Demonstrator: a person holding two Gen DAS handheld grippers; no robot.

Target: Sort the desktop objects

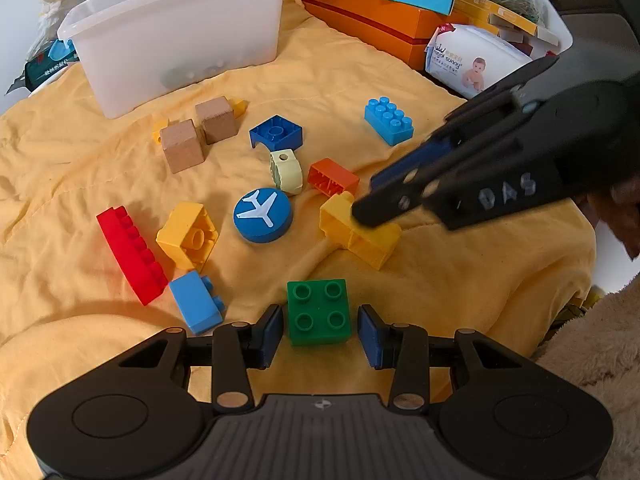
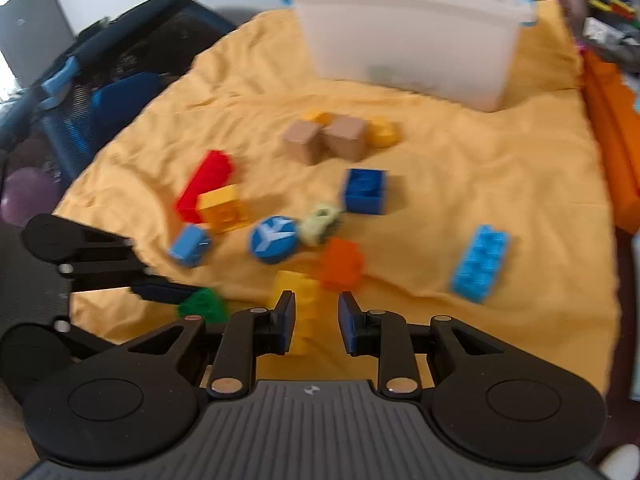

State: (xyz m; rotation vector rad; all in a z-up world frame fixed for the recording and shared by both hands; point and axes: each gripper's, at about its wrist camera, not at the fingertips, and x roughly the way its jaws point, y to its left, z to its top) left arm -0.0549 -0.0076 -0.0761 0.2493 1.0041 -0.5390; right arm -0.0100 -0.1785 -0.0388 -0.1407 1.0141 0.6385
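Observation:
On the yellow cloth [image 1: 360,80] lie toy bricks. A green four-stud brick [image 1: 318,312] rests on the cloth between the pads of my left gripper [image 1: 320,334], which is open with a thin gap on each side. My right gripper [image 1: 370,200] reaches in from the right onto a yellow brick [image 1: 360,236]. In the right wrist view that yellow brick [image 2: 304,304] sits between the fingers of the right gripper [image 2: 316,322], close to the left pad and apart from the right one. This view is blurred. The green brick [image 2: 202,304] shows at the left gripper's fingertip.
A white plastic bin [image 1: 180,32] stands at the back. Red [image 1: 132,256], blue [image 1: 388,120], orange [image 1: 332,176] and yellow [image 1: 188,236] bricks, two wooden cubes [image 1: 182,150], a plane disc [image 1: 262,214] and a pale wheel [image 1: 286,170] lie scattered. An orange box [image 1: 372,20] and a wipes pack [image 1: 472,60] line the right.

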